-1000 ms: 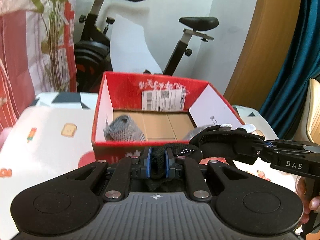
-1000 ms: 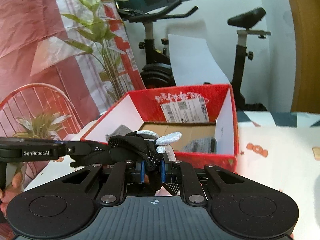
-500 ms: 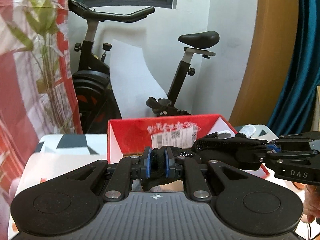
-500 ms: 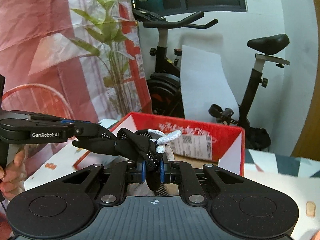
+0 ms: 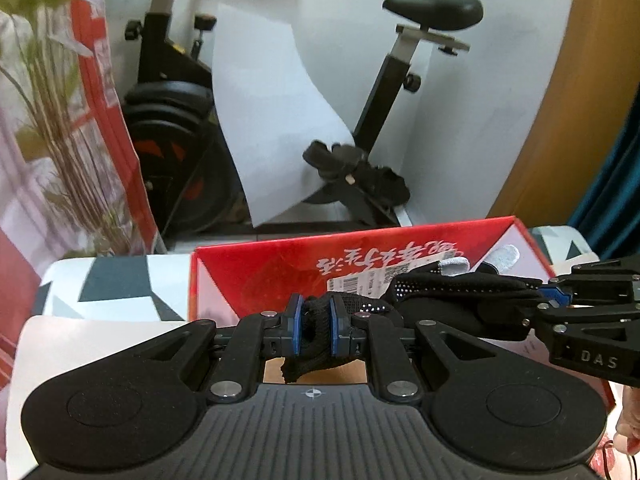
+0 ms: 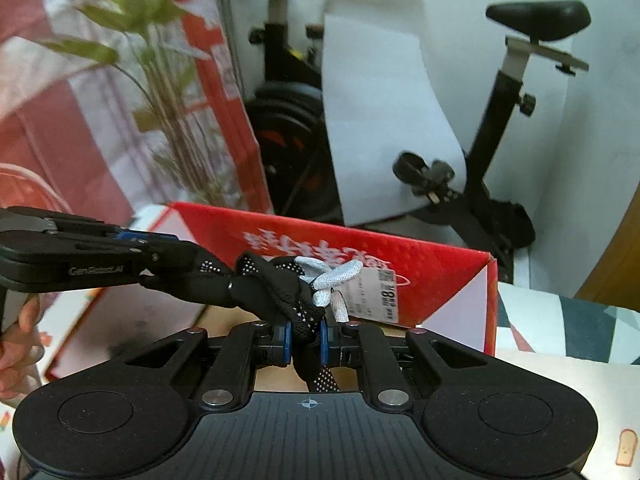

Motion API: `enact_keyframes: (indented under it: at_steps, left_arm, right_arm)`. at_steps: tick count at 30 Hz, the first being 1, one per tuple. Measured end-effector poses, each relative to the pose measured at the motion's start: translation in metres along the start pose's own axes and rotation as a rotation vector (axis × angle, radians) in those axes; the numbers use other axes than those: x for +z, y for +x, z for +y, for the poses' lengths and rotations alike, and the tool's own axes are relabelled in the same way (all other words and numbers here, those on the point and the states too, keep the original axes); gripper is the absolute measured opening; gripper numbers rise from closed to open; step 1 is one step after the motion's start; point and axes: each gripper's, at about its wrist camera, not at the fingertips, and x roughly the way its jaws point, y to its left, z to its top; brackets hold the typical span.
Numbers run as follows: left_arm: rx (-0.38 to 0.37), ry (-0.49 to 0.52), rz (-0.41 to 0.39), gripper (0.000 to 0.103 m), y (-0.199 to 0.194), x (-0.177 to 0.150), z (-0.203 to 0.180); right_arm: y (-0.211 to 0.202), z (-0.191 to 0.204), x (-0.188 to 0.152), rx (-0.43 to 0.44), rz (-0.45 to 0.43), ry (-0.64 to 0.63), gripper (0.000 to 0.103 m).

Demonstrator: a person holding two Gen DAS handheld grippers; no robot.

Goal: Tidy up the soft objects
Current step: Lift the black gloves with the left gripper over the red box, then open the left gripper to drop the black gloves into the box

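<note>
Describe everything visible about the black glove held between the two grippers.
The black glove is knit fabric with small white grip dots and pale grey fingertips. It hangs bunched and twisted between the left gripper and right gripper, both jaws shut on it, above the open red box. A loose end droops below the left jaws.

Patterned tablecloth, probably table (image 5: 100, 284); red box (image 5: 256, 268) atop.

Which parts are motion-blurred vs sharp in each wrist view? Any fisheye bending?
Left wrist: plant smeared, gripper and glove sharp, door frame bowed. Right wrist: plant and box print blurred, gripper crisp, frame corners dark.
</note>
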Motion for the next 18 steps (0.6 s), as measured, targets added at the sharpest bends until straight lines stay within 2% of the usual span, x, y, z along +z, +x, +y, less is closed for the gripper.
enact_keyframes:
  at_steps: [6, 12, 16, 18]
  left_arm:
    - [0.009, 0.022, 0.043, 0.015, 0.021, 0.003, 0.002]
    - [0.011, 0.022, 0.061, 0.020, 0.034, 0.001, 0.004]
    - [0.021, 0.025, 0.057, 0.034, 0.036, 0.002, 0.004]
    - [0.027, 0.026, 0.032, 0.035, 0.031, 0.004, 0.005]
  right_arm:
    - [0.036, -0.008, 0.001, -0.029, 0.080, 0.023, 0.012]
    - [0.055, -0.013, -0.002, -0.056, 0.149, 0.068, 0.013]
    - [0.057, -0.020, -0.002, -0.099, 0.158, 0.106, 0.019]
    - [0.056, -0.023, -0.002, -0.114, 0.148, 0.131, 0.024]
